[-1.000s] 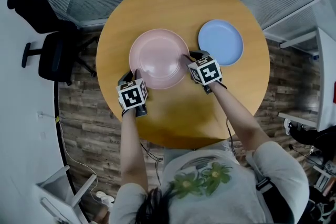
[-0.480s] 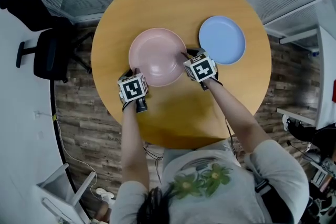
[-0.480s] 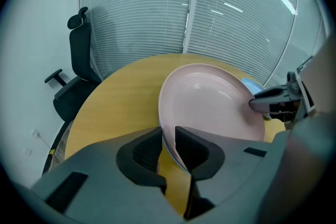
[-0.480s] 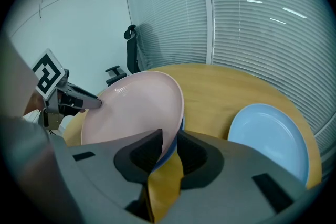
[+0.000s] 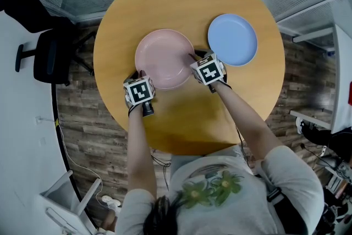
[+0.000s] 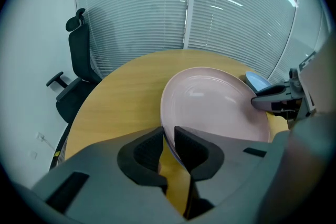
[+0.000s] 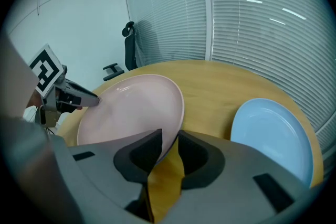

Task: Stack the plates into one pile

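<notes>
Both claws sunk a bit w/ pink plate [image 5: 164, 58], L gripper [image 6: 168, 137] & R gripper [image 7: 169, 144] nearly closed, pinching its opposite rims, over table [image 5: 181, 118] centre, blue plate [image 5: 232, 39] just beside.

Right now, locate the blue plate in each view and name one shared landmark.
Head view: blue plate upper right, right of the pink plate.
Left gripper view: blue plate a sliver mid right, behind the pink plate.
Right gripper view: blue plate large, lower right.
Shared landmark: the pink plate, beside it everywhere.
</notes>
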### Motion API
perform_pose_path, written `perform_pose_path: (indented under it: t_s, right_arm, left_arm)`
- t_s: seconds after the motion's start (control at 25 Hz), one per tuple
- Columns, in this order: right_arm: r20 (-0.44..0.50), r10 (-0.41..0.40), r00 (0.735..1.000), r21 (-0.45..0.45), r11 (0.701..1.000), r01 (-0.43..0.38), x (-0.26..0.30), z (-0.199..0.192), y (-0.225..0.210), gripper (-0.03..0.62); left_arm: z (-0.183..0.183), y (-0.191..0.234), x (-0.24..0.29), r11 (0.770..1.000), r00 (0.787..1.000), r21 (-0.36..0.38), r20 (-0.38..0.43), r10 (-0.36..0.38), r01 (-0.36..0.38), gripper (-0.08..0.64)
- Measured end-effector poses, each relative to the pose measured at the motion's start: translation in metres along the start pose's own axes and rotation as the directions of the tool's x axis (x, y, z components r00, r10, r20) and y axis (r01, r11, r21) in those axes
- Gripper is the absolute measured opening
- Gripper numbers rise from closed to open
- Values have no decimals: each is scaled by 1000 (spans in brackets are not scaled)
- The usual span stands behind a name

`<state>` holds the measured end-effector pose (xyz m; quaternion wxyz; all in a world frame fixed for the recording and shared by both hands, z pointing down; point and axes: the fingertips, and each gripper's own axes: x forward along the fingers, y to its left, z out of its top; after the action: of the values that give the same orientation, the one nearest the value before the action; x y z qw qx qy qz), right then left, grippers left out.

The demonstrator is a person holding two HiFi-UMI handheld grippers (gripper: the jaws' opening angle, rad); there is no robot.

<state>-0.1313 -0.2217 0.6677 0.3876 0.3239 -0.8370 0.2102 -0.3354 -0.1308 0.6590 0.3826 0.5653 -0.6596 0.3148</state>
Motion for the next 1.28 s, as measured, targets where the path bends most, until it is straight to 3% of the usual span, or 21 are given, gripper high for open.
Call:
perform_pose_path:
  t_s: [0.2, 0.4, 0.6, 0.8, 1.04, 1.28]
  right_arm:
    - [-5, -4, 1000, -40, 999, 4, -2, -1, 2, 110]
    - [75, -37, 996, 20, 999, 36, -23, 6, -5, 110]
    - [125, -1, 992, 75, 997, -8, -55, -12, -3, 104]
    - [82, 126, 989, 76, 988, -132, -88, -66, 24, 69]
    - [17, 181, 983, 109, 977, -182, -126, -130, 62, 61]
    - [-43, 223, 974, 132, 968, -215, -156, -193, 100, 61]
  left_arm:
    - [1, 2, -2, 1000, 1000, -20, 10, 18, -18, 84]
    - [3, 10, -14, 996, 995, 39, 60, 77, -80, 84]
    - [-5, 13, -44, 993, 987, 14, 114, 115, -117, 77]
    - [-46, -15, -79, 998, 994, -37, 99, 50, -47, 41]
    - [-108, -69, -107, 994, 997, -80, 19, -76, 77, 34]
    - [-178, -135, -131, 985, 983, -51, -73, -168, 165, 34]
